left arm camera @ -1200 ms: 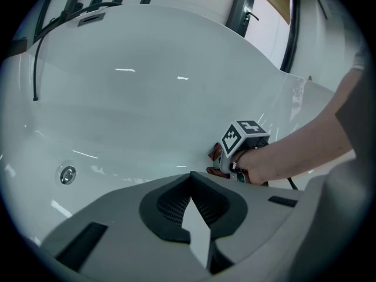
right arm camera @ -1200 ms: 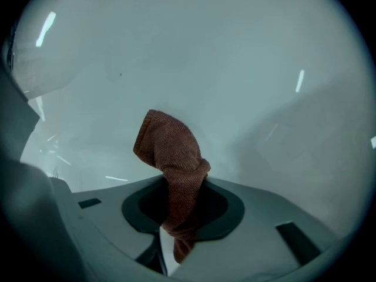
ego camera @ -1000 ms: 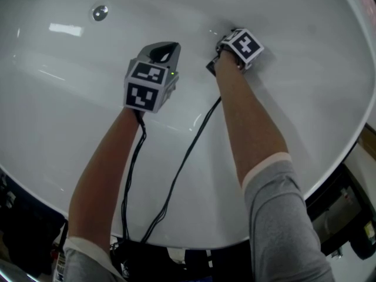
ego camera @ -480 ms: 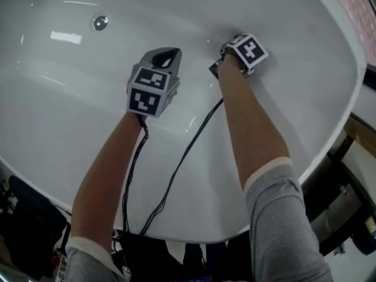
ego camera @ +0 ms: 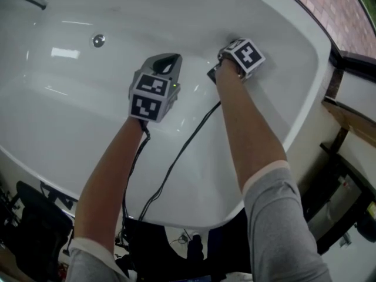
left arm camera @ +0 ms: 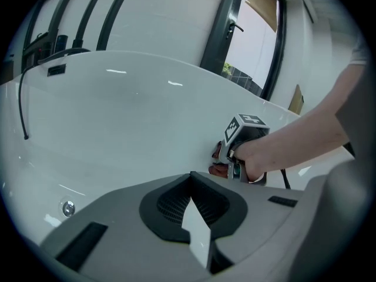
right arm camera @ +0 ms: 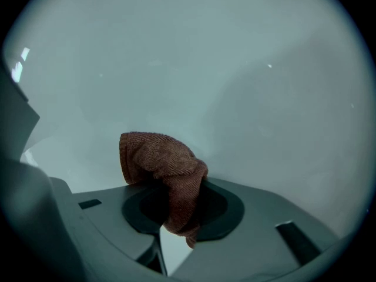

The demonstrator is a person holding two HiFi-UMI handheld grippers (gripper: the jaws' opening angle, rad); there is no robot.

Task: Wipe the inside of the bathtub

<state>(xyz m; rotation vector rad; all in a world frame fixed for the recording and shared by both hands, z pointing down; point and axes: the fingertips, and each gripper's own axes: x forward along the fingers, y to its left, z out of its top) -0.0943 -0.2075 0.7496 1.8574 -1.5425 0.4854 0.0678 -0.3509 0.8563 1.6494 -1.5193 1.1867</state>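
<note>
I'm reaching my right gripper [right arm camera: 176, 213] down to the far inner wall of the bathtub [ego camera: 70, 104] because that's the patch I'm wiping. Its jaws are clamping the brown cloth [right arm camera: 158, 157], which looks to be rubbing the wall. My left gripper [left arm camera: 191, 184] is hovering spare nearby, jaws closed on nothing.

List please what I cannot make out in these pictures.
1. The brown cloth: head view, hidden behind the right tool.
2. The cloth's contact with the bathtub wall: right tool view, covered by its own folds.
3. Bathtub floor near the person: head view, covered by both forearms.
</note>
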